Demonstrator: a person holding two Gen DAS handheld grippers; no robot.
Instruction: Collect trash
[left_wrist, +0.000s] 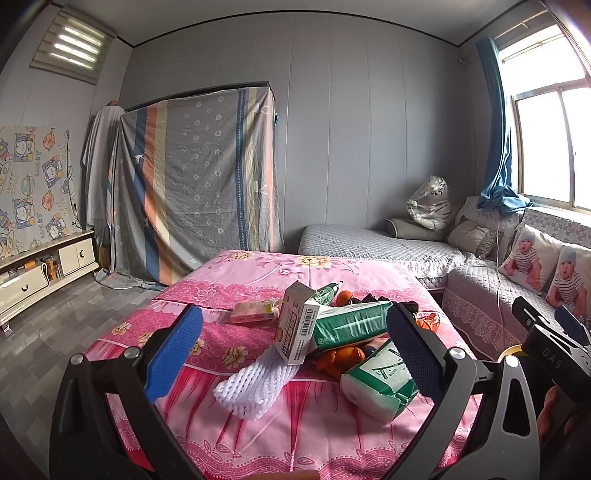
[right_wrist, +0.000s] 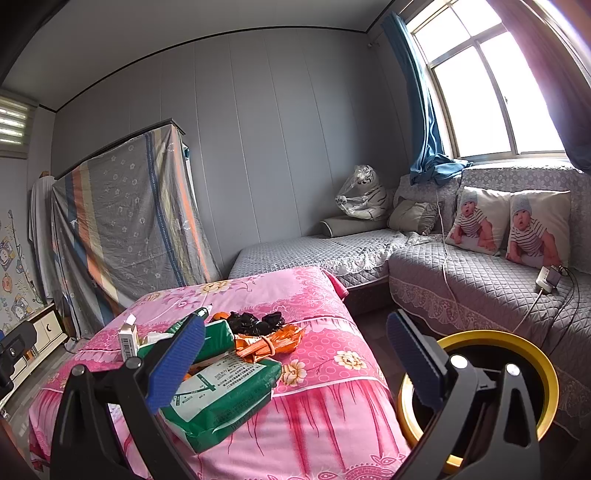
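Trash lies piled on a table under a pink floral cloth (left_wrist: 258, 273): a white foam net (left_wrist: 255, 384), a white carton with a barcode (left_wrist: 297, 325), green-and-white tissue packs (left_wrist: 380, 380) (right_wrist: 218, 398), a pink packet (left_wrist: 253, 312), orange wrappers (right_wrist: 267, 341) and black scraps (right_wrist: 255, 321). My left gripper (left_wrist: 291, 354) hovers open just in front of the pile, nothing between its blue pads. My right gripper (right_wrist: 295, 362) is open too, to the right of the pile, its right finger over a yellow-rimmed bin (right_wrist: 517, 343) beside the table.
A grey quilted corner sofa (right_wrist: 480, 288) with baby-print cushions (right_wrist: 476, 221) stands right of the table, with a charger and cables (right_wrist: 548, 282) on it. A sheet-draped wardrobe (left_wrist: 195, 184) is at the back, a low white cabinet (left_wrist: 40, 273) at the left.
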